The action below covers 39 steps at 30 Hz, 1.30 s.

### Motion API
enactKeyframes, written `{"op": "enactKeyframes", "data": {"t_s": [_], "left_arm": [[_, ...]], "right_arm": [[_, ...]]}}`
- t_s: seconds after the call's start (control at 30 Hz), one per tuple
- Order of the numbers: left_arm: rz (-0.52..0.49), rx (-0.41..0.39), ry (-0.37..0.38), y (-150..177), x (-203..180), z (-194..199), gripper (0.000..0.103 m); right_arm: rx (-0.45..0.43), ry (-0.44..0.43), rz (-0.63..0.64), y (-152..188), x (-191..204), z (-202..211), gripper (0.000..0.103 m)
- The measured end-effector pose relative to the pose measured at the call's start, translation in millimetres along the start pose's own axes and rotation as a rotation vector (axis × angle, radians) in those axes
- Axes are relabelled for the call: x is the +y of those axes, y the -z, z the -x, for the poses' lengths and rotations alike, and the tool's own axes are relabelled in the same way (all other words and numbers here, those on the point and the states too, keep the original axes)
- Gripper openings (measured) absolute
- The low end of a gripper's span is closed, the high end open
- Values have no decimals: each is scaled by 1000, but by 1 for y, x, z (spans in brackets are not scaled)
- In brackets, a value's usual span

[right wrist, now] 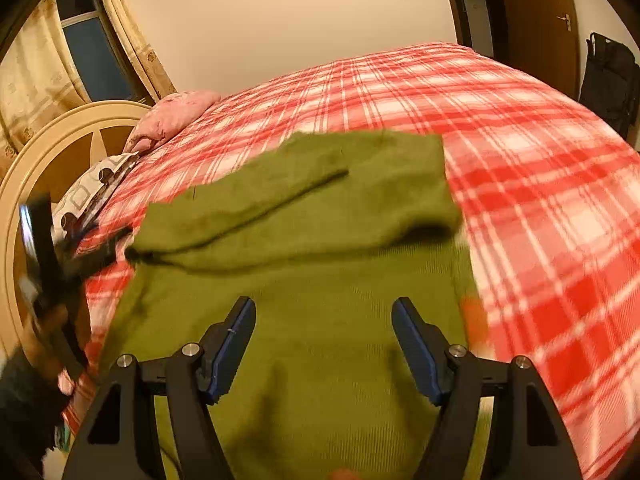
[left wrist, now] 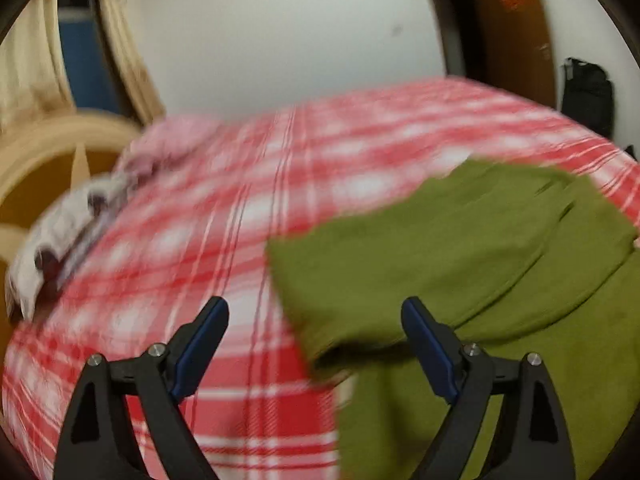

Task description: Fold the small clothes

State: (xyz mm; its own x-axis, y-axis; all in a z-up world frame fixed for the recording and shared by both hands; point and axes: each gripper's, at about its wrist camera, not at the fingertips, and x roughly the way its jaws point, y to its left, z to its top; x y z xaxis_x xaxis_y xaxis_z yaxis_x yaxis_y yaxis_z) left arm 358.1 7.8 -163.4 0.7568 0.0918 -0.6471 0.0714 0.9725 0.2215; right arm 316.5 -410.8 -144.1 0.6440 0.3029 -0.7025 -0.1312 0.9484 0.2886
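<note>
The left gripper (left wrist: 315, 312) has its fingers spread wide with nothing between them; they hang just above the near left corner of the folded part of the green sweater (left wrist: 460, 264), one finger over the bed cover and the other over the knit. The right gripper (right wrist: 323, 312) is also open and empty, poised over the sweater's lower body (right wrist: 320, 360).

The sweater lies flat on the red plaid bed cover (right wrist: 540, 168), its upper part and a sleeve (right wrist: 256, 204) already turned down across the body, forming a thick band. The left-wrist view is blurred, so the exact edge under the left fingers is hard to read.

The step in hand looks like taking a fresh hold for the next fold. To do it well, each gripper should pinch every layer at a matching corner of the band or hem, not just the top ply, so the fold carries over as one piece. Lifting both sides evenly and laying them down in line with the far edge should keep the sleeve from sliding out. A pink pillow (right wrist: 168, 120) and a patterned cloth (right wrist: 88, 192) lie by the headboard (right wrist: 60, 132), well apart from the work.
</note>
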Motion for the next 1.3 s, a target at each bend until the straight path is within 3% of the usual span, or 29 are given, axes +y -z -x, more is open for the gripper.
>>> {"op": "enactKeyframes", "data": {"t_s": [0.1,0.2,0.43,0.53,0.63,0.73,0.9,1.03,1.2,1.3], "left_arm": [[38,83,14,10,10,-27,91],[81,105,35,12,12,-39,92],[228,62,157,28,40,-32,97],[284,52,193,33,49,-30,102],[260,102,219,32,41,-39,102],[192,123,209,31,28,-40,102],[205,172,172,31,31,-52,103],[225,155,158,33,35,-49,103],[284,162,126,35,45,-51,103],[295,169,111,36,46,-53,103]], "right_arm": [[40,-55,-41,-39,-1,-24,71],[50,-41,-91,-73,-7,-54,71],[69,83,-110,-116,-13,-116,69],[99,79,-112,-119,-16,-136,63],[134,77,-76,-116,-7,-152,48],[146,119,15,-114,10,-162,14],[49,139,115,-117,36,-136,8],[-47,158,165,-120,50,-101,8],[-124,202,151,-120,38,-65,8],[-102,217,105,-115,17,-65,8]]}}
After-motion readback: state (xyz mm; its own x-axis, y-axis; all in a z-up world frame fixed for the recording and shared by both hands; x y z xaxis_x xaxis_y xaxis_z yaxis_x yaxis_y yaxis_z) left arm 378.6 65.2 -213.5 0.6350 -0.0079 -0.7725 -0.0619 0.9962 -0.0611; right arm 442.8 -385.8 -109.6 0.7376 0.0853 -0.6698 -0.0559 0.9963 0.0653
